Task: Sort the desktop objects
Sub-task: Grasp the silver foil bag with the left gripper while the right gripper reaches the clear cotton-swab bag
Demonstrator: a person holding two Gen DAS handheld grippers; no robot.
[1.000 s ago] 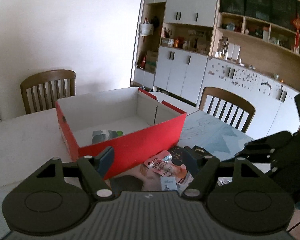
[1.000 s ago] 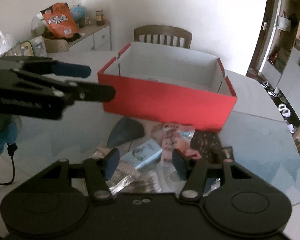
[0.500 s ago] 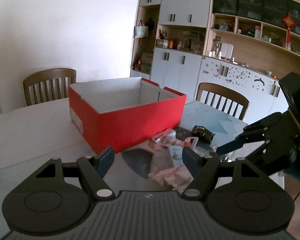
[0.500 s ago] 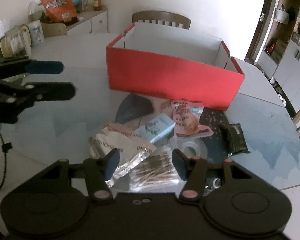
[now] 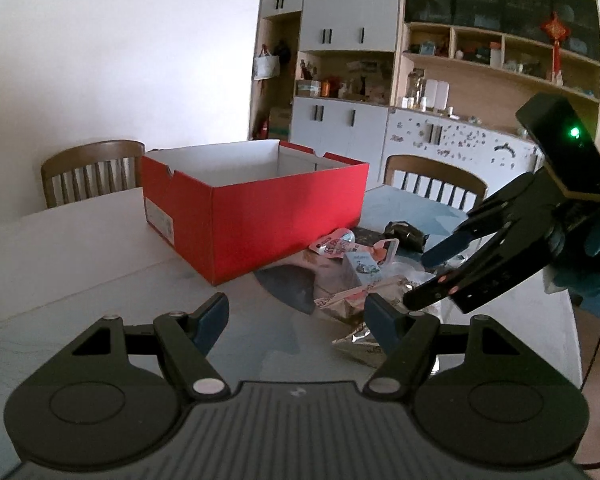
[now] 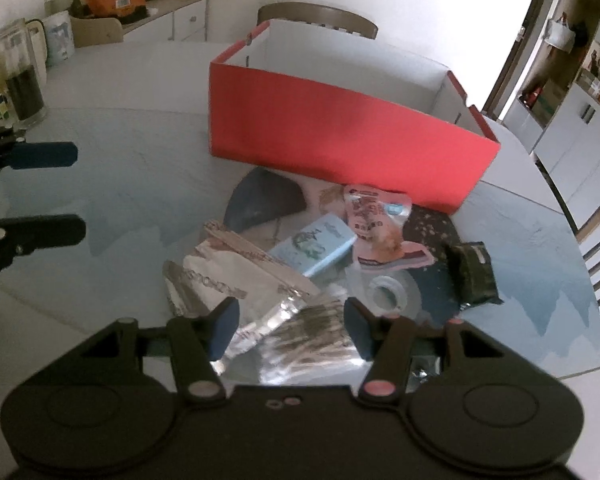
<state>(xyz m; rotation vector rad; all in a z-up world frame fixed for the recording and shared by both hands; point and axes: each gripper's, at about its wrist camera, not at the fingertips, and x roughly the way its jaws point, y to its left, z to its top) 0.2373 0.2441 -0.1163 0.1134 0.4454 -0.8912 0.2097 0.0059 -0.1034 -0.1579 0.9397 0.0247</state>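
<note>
Left gripper: jaws spread wide, nothing between them; it hovers above bare table at the 9 o'clock side of the pile.
Right gripper: jaws spread wide, holding nothing; it hangs over the pile's near edge, with the foil bag and swab pack showing between its fingers.
Red box: open-topped, white inside, standing on the table at 12 o'clock from the pile; I cannot tell what lies in it.
Pile: loose items lie on the table just before the box, some overlapping.
Foil bag: crumpled, silver, at 7 o'clock in the pile.
Swab pack: clear, at 6 o'clock, touching the foil bag.
Blue packet: at the centre, lying slantwise partly on the foil bag.
Pink pouch: at 1 o'clock, near the box wall.
Tape roll: clear, at 4 o'clock, just beside the swab pack.
Dark packet: at 3 o'clock, apart from the rest.
Table: round and pale.
Chair: wooden, behind the table at 10 o'clock from the box in the left wrist view.
</note>
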